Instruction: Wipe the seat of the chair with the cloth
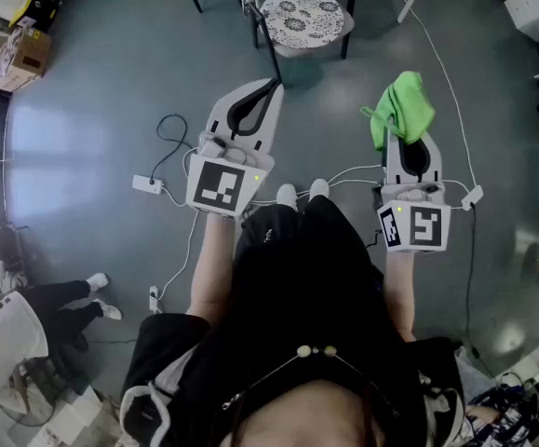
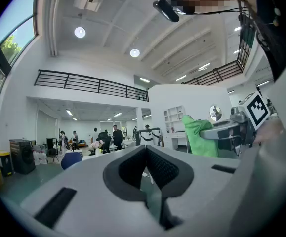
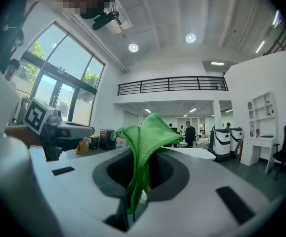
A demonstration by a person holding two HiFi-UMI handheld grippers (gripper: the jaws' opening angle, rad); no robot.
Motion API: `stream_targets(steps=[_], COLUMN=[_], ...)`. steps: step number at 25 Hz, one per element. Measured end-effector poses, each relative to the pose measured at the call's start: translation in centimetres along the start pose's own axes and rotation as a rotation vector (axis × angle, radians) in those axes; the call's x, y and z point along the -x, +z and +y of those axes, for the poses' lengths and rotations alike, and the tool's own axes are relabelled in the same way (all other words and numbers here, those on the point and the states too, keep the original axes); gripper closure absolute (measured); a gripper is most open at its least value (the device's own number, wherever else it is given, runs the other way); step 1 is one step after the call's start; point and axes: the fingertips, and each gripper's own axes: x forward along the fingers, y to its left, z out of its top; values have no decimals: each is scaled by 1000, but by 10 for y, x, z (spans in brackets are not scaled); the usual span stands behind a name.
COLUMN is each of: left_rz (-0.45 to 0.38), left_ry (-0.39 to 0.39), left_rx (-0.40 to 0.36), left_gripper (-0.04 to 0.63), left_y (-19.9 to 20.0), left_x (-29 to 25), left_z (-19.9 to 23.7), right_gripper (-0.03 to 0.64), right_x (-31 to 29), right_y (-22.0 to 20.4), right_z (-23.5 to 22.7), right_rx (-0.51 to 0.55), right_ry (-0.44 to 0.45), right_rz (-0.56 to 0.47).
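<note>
Right gripper pinches the cloth, seemingly ready for the chair well ahead; left gripper, jaws together, holds nothing.

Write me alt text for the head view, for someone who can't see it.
Seen from above, the right claw is shut on a green cloth, while the left claw is shut and empty. A chair with a patterned seat stands ahead of both, untouched.
</note>
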Motion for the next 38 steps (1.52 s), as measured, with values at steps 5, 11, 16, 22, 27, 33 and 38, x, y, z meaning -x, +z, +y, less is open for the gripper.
stream_targets(steps=[5, 11, 16, 22, 27, 33, 38], left_rz=[0, -9, -11, 8, 26, 45, 51], left_ry=[4, 5, 7, 34, 67, 110, 133], left_rx=[10, 7, 16, 19, 12, 2, -1], left_gripper=[591, 591, 591, 591, 591, 591, 591], left_y=[0, -2, -2, -7, -15, -28, -34], left_x=[-1, 0, 2, -4, -28, -87, -162], left_z=[6, 10, 14, 32, 56, 98, 136], right_gripper=[569, 569, 569, 568, 568, 566, 566], right_x=[-3, -6, -11, -21, -50, -111, -186], right_y=[0, -2, -3, -7, -14, -28, -39], right_z=[2, 5, 6, -6, -30, -68, -109], right_rx=[9, 24, 15, 8, 22, 35, 34], right_ry=[-2, 2, 7, 20, 28, 43, 104], right_rz=[6, 11, 22, 42, 49, 64, 74])
